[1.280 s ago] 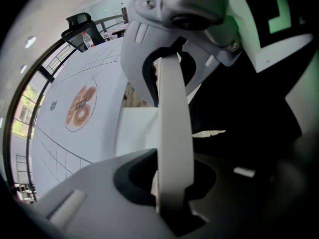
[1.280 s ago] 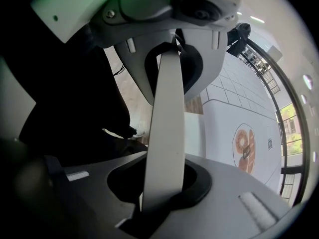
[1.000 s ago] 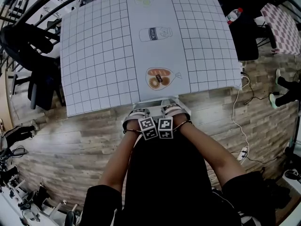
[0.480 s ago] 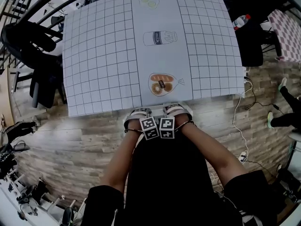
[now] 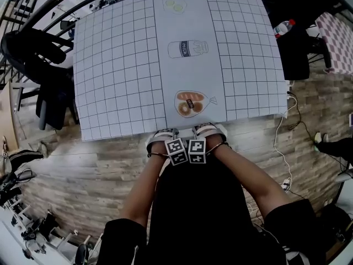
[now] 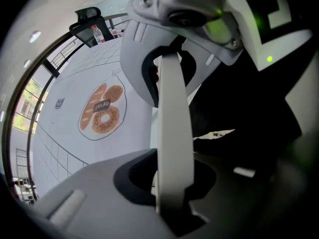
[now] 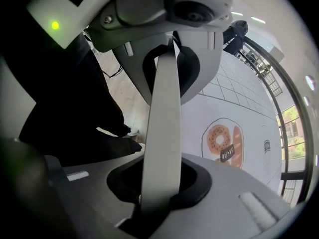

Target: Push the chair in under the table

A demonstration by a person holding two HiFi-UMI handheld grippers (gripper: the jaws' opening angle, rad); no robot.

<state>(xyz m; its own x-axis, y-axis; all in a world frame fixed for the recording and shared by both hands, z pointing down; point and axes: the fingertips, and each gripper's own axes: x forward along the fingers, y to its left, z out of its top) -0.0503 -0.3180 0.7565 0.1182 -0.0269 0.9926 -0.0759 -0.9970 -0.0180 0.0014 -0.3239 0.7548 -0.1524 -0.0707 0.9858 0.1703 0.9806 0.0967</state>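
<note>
Left of the desk (image 5: 116, 65) stands a black office chair (image 5: 41, 59). My left gripper (image 5: 161, 137) has its jaws clenched on the white back rail of the chair (image 6: 172, 133), which runs left to right along the desk's near edge by the bread drawing (image 5: 190, 102). The jaws of my right gripper (image 5: 208, 131) are easing open with that rail between them, and a bottle (image 5: 283, 27) and a floor cable (image 5: 279, 142) lie off to the right.
</note>
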